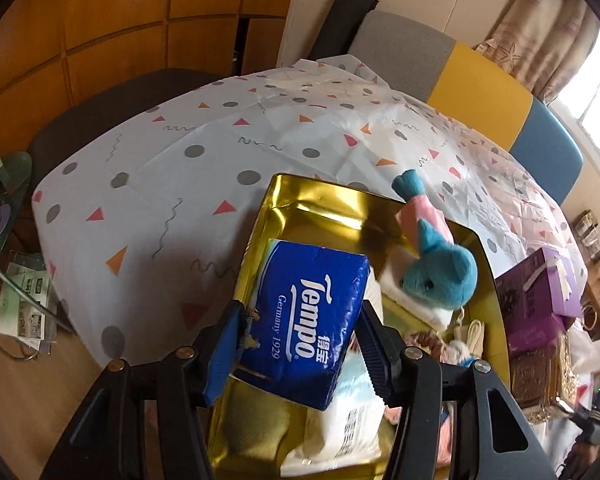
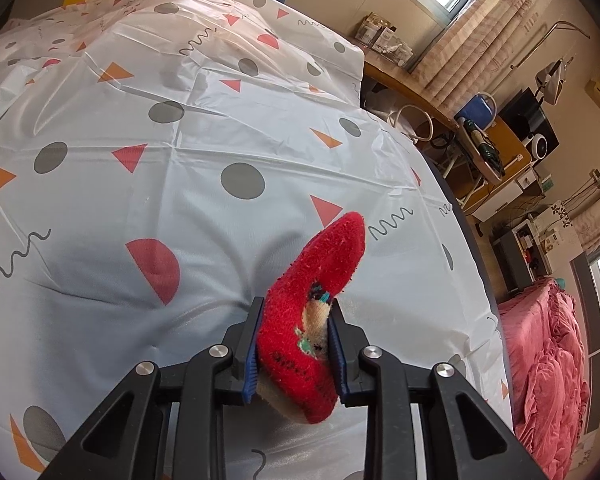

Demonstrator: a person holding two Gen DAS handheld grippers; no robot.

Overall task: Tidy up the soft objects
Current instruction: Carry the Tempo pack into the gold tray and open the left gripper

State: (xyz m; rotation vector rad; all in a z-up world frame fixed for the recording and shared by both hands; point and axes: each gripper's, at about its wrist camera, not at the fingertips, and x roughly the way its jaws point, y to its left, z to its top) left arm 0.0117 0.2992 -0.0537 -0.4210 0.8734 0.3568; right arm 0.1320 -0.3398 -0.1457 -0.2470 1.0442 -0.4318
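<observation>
Two grippers loaded. Left gripper clamped on blue Tempo tissue pack, held over gold tray. Blue plush toy and white tissue packet seen in tray on patterned tablecloth. Purple box just beside tray. Right gripper clenched on red fuzzy sock, held above tablecloth.

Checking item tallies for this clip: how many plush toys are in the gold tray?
1 clearly: the blue plush toy leaning on the gold tray far right side. Others may be hidden behind the left gripper.
</observation>
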